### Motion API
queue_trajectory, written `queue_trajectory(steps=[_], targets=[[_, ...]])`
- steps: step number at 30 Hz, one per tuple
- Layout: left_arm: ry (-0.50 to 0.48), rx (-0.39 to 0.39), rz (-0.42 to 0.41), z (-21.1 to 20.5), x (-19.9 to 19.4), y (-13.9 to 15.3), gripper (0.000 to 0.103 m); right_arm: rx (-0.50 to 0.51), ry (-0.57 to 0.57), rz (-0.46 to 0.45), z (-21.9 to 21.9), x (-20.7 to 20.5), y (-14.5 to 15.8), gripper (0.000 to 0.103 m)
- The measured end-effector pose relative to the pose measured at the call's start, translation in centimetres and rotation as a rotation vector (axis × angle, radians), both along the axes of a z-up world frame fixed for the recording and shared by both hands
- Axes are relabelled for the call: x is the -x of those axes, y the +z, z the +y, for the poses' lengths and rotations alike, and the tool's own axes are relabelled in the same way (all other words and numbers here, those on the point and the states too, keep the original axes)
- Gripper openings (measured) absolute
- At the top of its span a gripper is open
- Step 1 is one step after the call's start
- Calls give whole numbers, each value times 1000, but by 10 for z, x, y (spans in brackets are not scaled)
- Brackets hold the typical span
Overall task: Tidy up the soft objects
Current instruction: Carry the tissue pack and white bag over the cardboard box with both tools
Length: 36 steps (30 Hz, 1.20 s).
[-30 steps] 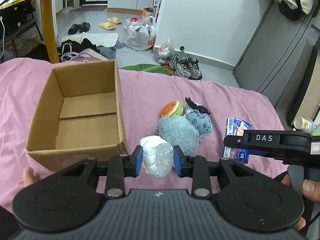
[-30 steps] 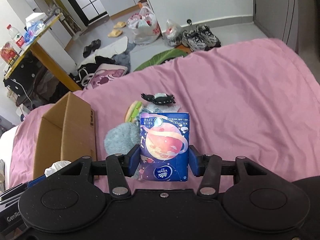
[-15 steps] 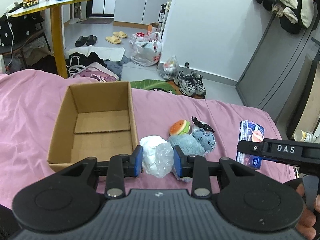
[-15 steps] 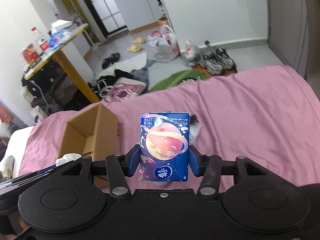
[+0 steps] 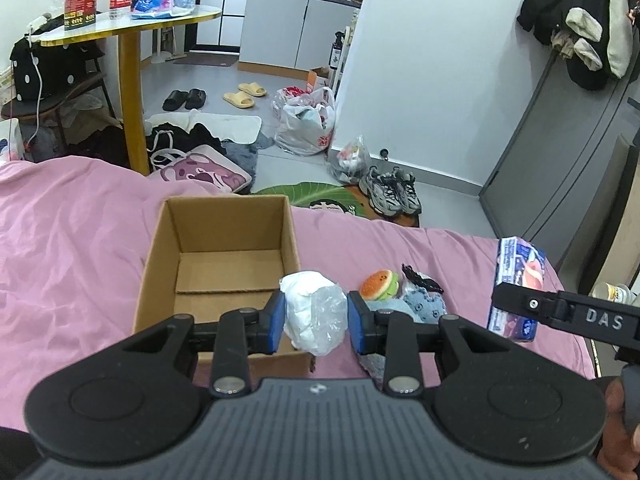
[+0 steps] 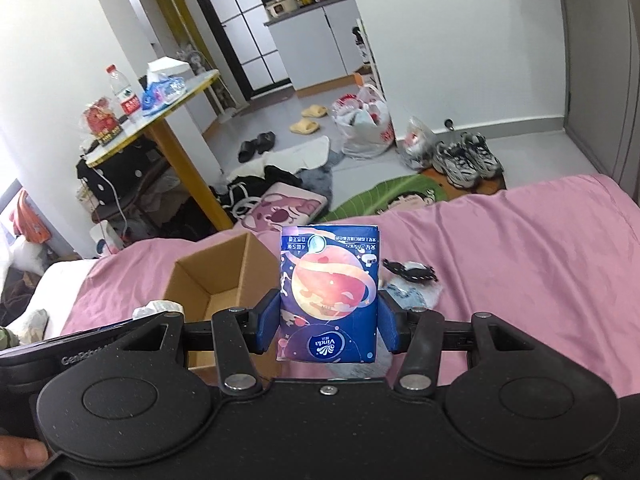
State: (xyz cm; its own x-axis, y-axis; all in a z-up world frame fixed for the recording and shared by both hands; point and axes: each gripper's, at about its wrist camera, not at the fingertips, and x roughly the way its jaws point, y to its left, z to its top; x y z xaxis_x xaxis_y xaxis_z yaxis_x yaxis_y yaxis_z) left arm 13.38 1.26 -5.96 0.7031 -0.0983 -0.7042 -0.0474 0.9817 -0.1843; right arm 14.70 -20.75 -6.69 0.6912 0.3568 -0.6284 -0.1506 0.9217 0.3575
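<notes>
The left tongs (image 5: 316, 322) pinch a white wad wrapped in clear plastic film (image 5: 314, 306); both blue pads press its sides. The wad is held in the air just in front of the near right corner of the cardboard box (image 5: 224, 264).

The right tongs (image 6: 328, 322) pinch a blue Vinda tissue pack (image 6: 329, 294) printed with a pink planet. The pack stands upright between the pads, logo end toward the camera, clear of the bed. In the left wrist view the same pack (image 5: 518, 280) shows at the far right, gripped at the tip of the black right gripper arm marked "DAS".

The cardboard box rests on the pink bedsheet (image 5: 72, 240), top open, interior empty down to its bottom flaps. In the right wrist view the box (image 6: 216, 280) lies left of the tissue pack.

Items lying on the sheet, right of the box:
- a burger-shaped plush (image 5: 379, 285);
- a pale blue plush toy (image 5: 424, 306), touching the burger plush;
- a black fringed item (image 5: 420, 278) on top of the blue plush, also seen in the right wrist view (image 6: 410, 270);
- a grey-blue fuzzy item (image 5: 372, 360), mostly hidden behind the left tongs.

Part of a hand (image 5: 618, 408) shows at the lower right edge, on the right gripper's handle.
</notes>
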Motion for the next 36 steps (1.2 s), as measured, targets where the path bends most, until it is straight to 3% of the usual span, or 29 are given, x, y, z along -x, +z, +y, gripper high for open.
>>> queue_trajectory(steps=[13,22,36], targets=[[14,6,-29,17,-15,6,32,-37,30,-41,13,-3,6,49],[25,12,-39,24,-38,9,32,-8,41,-51,26,-8,3,49],[69,42,18,58,-70,-20,32,15,62,-43,57,-33,-15,49]])
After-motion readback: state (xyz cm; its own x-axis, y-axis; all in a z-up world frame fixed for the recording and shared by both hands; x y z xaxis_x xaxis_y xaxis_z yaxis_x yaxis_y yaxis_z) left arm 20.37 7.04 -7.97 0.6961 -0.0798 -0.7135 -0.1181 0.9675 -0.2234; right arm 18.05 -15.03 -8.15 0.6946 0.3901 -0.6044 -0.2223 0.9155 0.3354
